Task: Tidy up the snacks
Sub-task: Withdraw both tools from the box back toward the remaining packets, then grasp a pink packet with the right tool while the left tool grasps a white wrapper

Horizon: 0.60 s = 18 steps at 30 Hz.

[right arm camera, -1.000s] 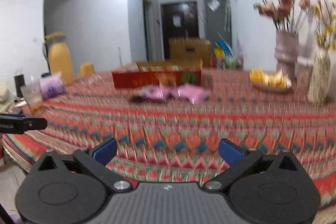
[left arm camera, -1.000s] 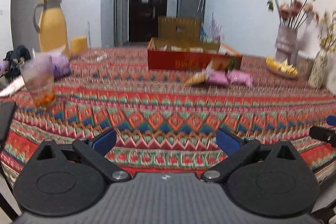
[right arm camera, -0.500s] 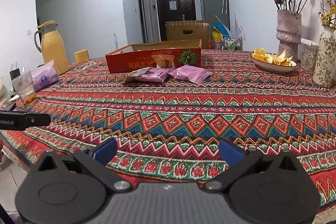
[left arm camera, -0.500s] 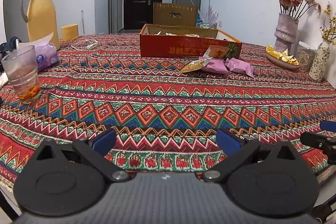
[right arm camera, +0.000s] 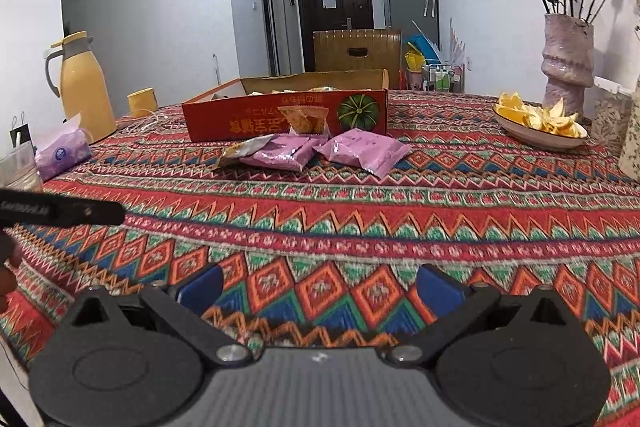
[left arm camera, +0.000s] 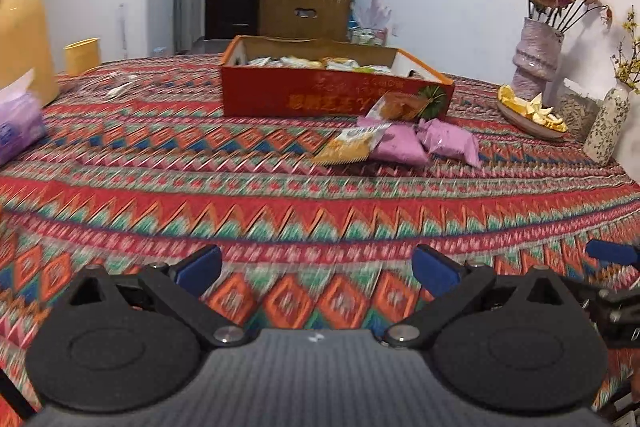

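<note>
While four snack packets (right arm camera: pixel 304 147) lie loose before the red box (right arm camera: pixel 288 119), both the left gripper (left arm camera: pixel 316 267) and the right gripper (right arm camera: pixel 320 285) hover spread and empty, seemingly readying a pickup.

The left wrist view is smeared by motion — the tablecloth (left arm camera: pixel 280 195) pattern blurs toward six o'clock. At nine o'clock the yellow jug (left arm camera: pixel 20 27) and purple tissue pack (left arm camera: pixel 16 131) are cut by the edge. Packets inside the red box (left arm camera: pixel 328 95) are too small to tell. In the right wrist view, the glass (right arm camera: pixel 18 167) at nine o'clock is cropped.

Both grippers have advanced toward the snack packets (left arm camera: pixel 400 147).
</note>
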Each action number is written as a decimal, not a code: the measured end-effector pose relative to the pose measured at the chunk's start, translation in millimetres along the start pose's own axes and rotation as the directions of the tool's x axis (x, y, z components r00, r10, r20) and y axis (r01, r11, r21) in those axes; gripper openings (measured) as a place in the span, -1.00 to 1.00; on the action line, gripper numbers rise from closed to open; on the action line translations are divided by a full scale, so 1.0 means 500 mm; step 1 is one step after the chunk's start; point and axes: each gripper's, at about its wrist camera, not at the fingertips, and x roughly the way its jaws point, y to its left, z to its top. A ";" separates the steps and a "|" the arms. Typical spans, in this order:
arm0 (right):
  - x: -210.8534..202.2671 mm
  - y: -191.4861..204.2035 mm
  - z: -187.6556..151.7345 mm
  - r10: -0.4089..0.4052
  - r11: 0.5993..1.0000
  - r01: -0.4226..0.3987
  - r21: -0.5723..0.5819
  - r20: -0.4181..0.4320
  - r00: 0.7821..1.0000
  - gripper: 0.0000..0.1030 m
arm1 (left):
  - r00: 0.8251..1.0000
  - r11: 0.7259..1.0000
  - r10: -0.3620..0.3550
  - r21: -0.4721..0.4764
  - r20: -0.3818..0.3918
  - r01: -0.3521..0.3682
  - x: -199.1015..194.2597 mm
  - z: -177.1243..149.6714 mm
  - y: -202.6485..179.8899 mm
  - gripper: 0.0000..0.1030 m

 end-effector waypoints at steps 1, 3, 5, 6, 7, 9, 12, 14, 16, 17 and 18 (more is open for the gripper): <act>0.007 -0.001 0.005 -0.002 1.000 0.002 -0.001 -0.001 1.000 1.00 | 1.000 1.000 -0.013 0.007 0.001 0.013 0.014 0.015 -0.001 1.00; 0.025 -0.004 0.020 -0.010 1.000 0.010 -0.002 -0.005 1.000 1.00 | 1.000 0.999 -0.025 0.025 0.009 0.024 0.039 0.042 -0.007 1.00; 0.042 -0.007 0.034 -0.023 1.000 0.023 -0.006 -0.010 1.000 1.00 | 0.999 0.998 -0.038 0.049 0.017 0.037 0.072 0.071 -0.012 1.00; 0.052 -0.008 0.043 -0.031 0.999 0.031 -0.009 -0.011 0.999 1.00 | 0.999 0.997 -0.049 0.060 0.013 0.048 0.092 0.085 -0.015 1.00; 0.061 -0.010 0.052 -0.037 0.999 0.037 -0.012 -0.011 0.999 1.00 | 0.998 0.995 -0.070 0.070 -0.002 0.070 0.119 0.102 -0.015 1.00; 0.074 -0.014 0.066 -0.043 0.999 0.043 -0.012 -0.008 0.999 1.00 | 0.995 0.994 -0.093 0.062 -0.040 0.095 0.173 0.132 -0.011 1.00; 0.094 -0.017 0.087 -0.055 0.998 0.054 -0.020 -0.008 0.998 0.99 | 0.988 0.990 -0.135 0.029 -0.080 0.138 0.243 0.162 0.000 0.99; 0.104 -0.018 0.098 -0.059 0.998 0.058 -0.025 -0.007 0.998 0.98 | 0.981 0.986 -0.164 0.011 -0.100 0.166 0.281 0.176 0.004 0.88; 0.117 -0.018 0.110 -0.057 0.998 0.056 -0.029 -0.014 0.998 0.97 | 0.972 0.979 -0.201 -0.013 -0.117 0.201 0.309 0.183 0.007 0.70; 0.122 -0.017 0.113 -0.054 0.998 0.054 -0.032 -0.016 0.998 0.97 | 0.967 0.975 -0.221 -0.025 -0.129 0.220 0.317 0.183 0.007 0.50; 0.129 -0.016 0.120 -0.050 0.998 0.050 -0.037 -0.017 0.999 0.96 | 0.961 0.972 -0.237 -0.038 -0.144 0.234 0.328 0.184 0.007 0.42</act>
